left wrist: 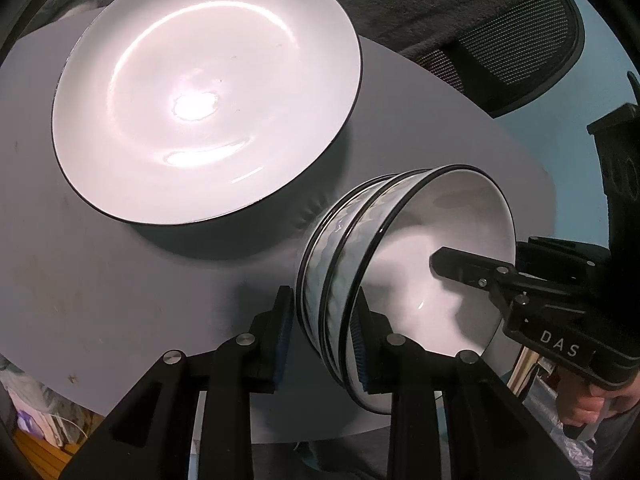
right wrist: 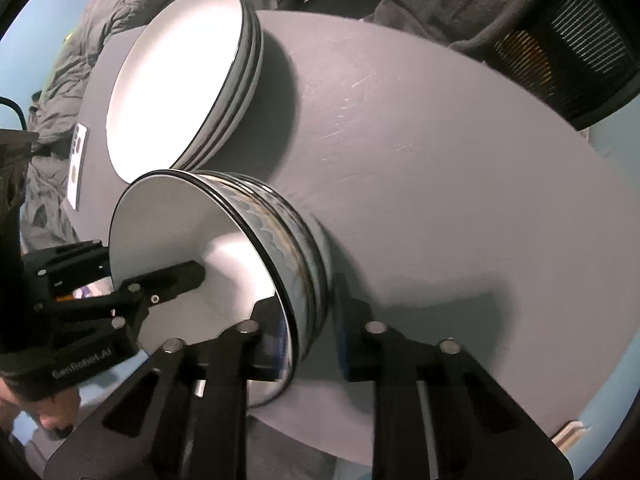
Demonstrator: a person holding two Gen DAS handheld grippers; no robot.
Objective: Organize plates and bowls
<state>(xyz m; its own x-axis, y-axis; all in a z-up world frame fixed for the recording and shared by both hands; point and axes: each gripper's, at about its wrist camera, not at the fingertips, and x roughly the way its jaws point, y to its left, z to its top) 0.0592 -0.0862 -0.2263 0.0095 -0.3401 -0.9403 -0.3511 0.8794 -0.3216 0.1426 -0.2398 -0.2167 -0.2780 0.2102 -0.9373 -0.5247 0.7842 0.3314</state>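
Grey round table: we list stacked plates and nested bowls just beside them. Our left gripper and right gripper, both pointed steeply downward, straddle opposite bowl walls; whether either clamps, we cannot tell.

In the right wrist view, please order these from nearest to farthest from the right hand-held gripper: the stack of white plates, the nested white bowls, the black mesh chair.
1. The nested white bowls with black rims: between the fingers of the right hand-held gripper, at the table's near edge.
2. The stack of white plates with black rims: behind the bowls, up and left on the grey table.
3. The black mesh chair: beyond the table, upper right.
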